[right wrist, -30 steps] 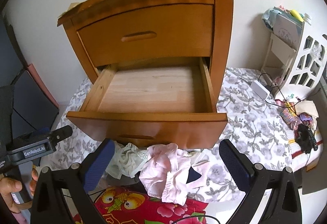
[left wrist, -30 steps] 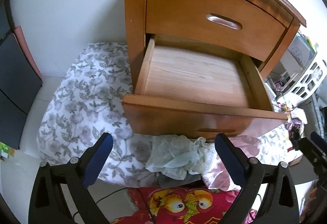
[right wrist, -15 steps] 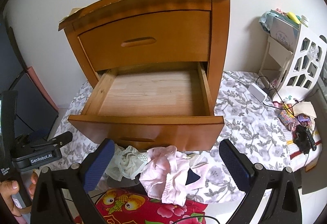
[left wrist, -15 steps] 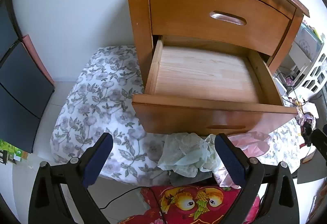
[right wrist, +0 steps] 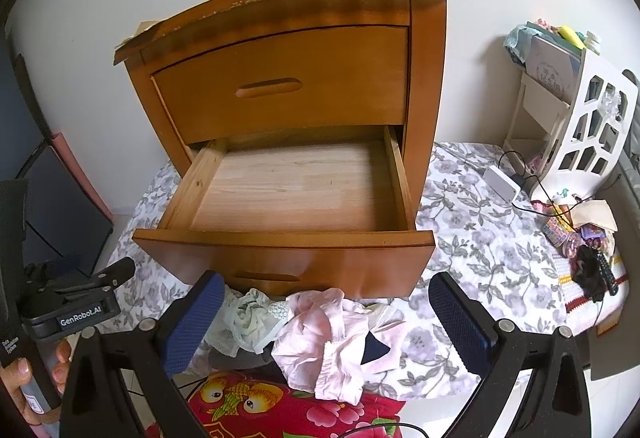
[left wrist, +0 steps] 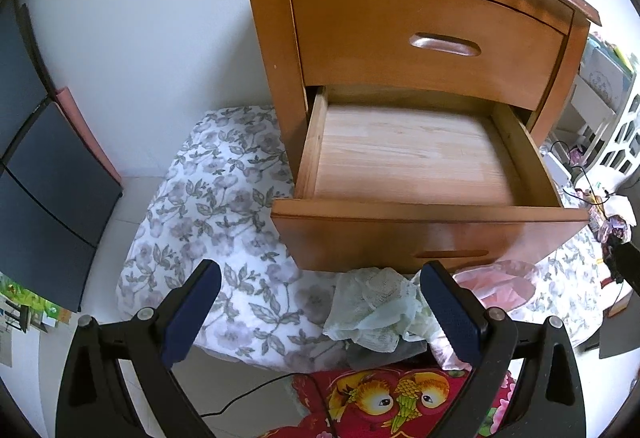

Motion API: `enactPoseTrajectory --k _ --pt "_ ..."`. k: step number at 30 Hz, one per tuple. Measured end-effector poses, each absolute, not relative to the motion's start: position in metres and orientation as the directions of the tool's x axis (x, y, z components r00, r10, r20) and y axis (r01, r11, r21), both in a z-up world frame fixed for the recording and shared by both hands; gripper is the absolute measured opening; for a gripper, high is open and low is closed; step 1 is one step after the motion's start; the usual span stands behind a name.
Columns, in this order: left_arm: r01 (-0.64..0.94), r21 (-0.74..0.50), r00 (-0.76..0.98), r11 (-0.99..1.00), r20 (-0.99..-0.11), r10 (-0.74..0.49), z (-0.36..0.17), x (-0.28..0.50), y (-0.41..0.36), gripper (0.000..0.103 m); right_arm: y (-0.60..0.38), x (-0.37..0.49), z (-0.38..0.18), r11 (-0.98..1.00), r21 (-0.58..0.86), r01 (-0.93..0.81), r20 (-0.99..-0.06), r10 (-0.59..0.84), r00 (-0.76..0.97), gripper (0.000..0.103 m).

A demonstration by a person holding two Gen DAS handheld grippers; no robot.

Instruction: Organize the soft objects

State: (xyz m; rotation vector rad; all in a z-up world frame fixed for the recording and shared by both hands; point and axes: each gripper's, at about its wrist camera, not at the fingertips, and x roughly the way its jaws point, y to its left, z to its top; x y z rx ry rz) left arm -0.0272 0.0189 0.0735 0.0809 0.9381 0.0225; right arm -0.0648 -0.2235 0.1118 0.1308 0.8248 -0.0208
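Floral bedsheet (right wrist: 480, 250) under wooden nightstand (right wrist: 280, 86)

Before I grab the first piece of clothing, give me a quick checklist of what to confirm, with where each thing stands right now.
1. Lower wooden drawer pulled open: ok.
2. Drawer interior free of items: ok.
3. Left gripper jaws apart, holding nothing: ok.
4. Right gripper jaws apart, holding nothing: ok.
5. Crumpled pink garment and pale green lace garment lying loose on the floral sheet, just below the drawer front: ok.
6. Garments free of the dark cloth under them: cannot tell.
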Motion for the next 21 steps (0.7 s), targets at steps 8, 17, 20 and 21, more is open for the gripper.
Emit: enactPoseTrajectory --k 8,17,20,21 --pt "0.022 0.08 0.602 0.997 -0.797 0.051 0.0775 -0.0298 0.0176 0.1 -0.2239 -0.0654 0.1123 0.992 0.108 0.07 -0.731 0.032 0.681 0.103" --pt "0.026 0.07 0.592 0.997 -0.805 0.041 0.0784 -0.0279 0.017 0.1 -0.2237 -0.0652 0.112 0.992 0.107 0.07 -0.732 0.031 0.68 0.103" --pt "0.028 0.067 0.589 0.997 -0.807 0.038 0.0778 -0.0275 0.017 0.1 -0.2235 -0.0652 0.1119 0.992 0.107 0.069 -0.733 0.032 0.679 0.103" --pt "0.028 0.068 0.588 0.997 -0.808 0.038 0.0776 -0.0272 0.0166 0.1 -0.2234 -0.0654 0.1113 0.992 0.107 0.069 -0.734 0.032 0.679 0.103"
